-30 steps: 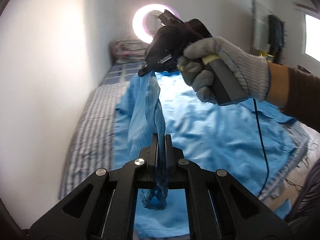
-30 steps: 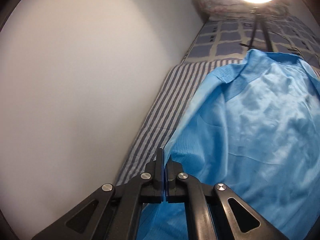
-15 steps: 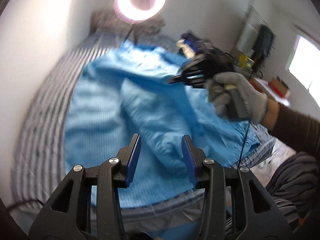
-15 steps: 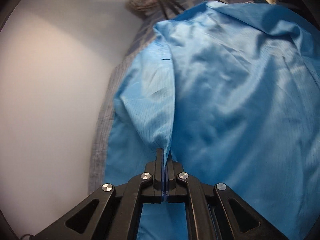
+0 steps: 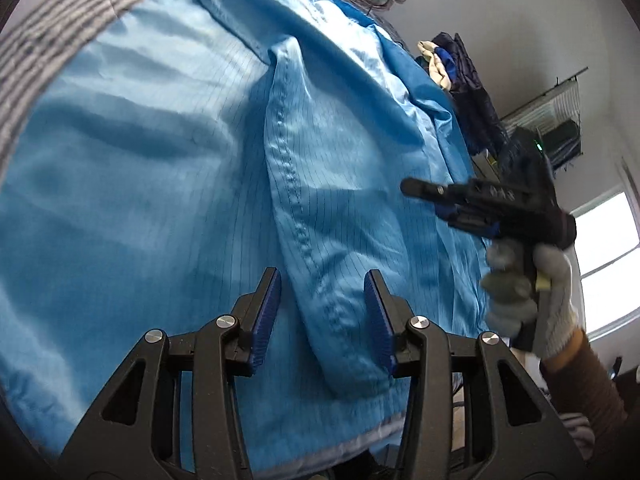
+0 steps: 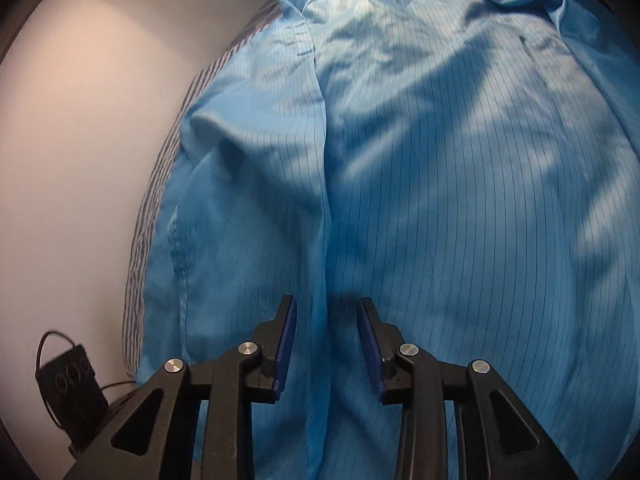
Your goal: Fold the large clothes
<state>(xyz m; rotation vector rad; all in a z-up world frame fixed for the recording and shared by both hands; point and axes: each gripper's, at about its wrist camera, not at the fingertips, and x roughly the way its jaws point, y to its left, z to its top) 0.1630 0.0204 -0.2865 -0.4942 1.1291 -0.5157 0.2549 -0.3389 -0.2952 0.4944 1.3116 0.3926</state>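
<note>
1. A light blue garment (image 5: 152, 168) with thin dark pinstripes lies spread flat on the bed.
2. One sleeve (image 5: 320, 240) is folded over its body, running lengthwise.
3. The shiny fabric (image 6: 460, 184) is softly wrinkled, with a stitched seam along the fold.

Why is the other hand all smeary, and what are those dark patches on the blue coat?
Left wrist view: the gloved hand and the right gripper are motion-blurred, and the window glares white. Right wrist view: soft shadows lie across the blue coat, and the lens bends the wall.
</note>
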